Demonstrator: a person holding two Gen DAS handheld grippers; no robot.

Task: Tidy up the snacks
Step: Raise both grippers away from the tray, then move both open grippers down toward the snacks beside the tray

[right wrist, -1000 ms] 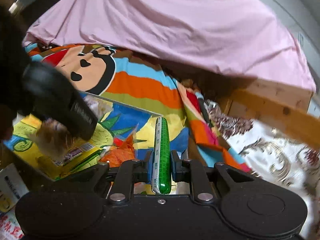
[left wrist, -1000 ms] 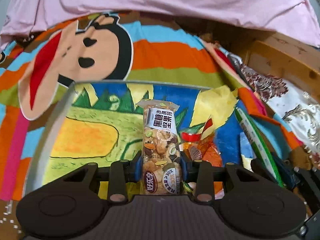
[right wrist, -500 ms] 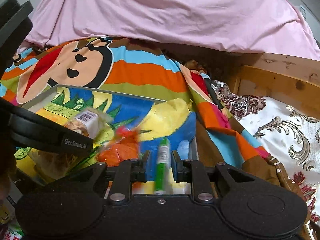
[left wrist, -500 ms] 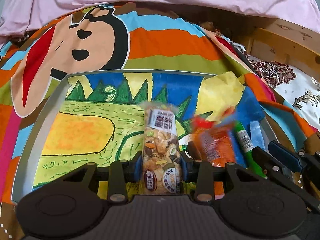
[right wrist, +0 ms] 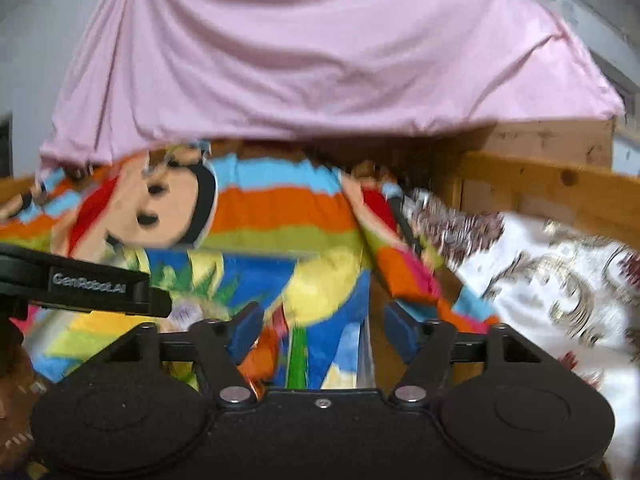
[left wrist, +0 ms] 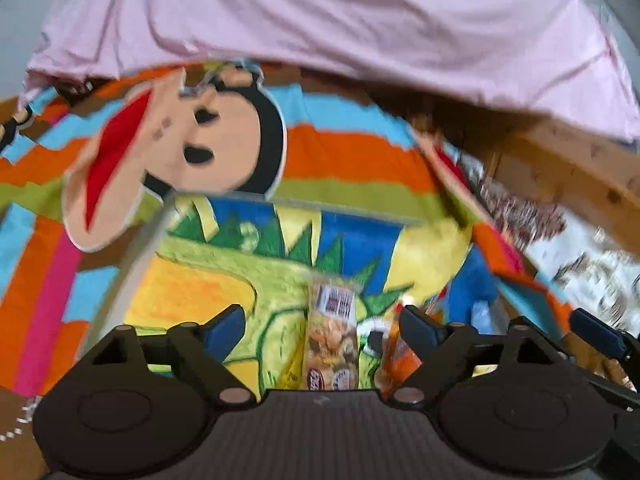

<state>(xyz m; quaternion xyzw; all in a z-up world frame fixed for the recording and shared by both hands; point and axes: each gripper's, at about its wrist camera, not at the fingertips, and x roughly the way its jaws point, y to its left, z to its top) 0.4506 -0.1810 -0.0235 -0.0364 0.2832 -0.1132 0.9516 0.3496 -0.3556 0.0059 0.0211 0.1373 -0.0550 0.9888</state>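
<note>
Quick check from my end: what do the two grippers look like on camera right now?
Both are matte black plastic. Left gripper and right gripper each have two round discs on the base, silver pivot screws, angular link arms and blue finger pads. The right view shows white "GenRobot.AI" lettering on the left gripper's side.

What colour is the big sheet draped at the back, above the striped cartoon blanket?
Plain pale pink, the sheet shows best in the right wrist view.

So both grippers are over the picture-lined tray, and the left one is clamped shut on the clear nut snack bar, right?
Not quite. The left gripper has its jaws opening, wide apart, and the clear nut snack bar lies loose between them on the picture-lined tray, as the left wrist view shows.
</note>
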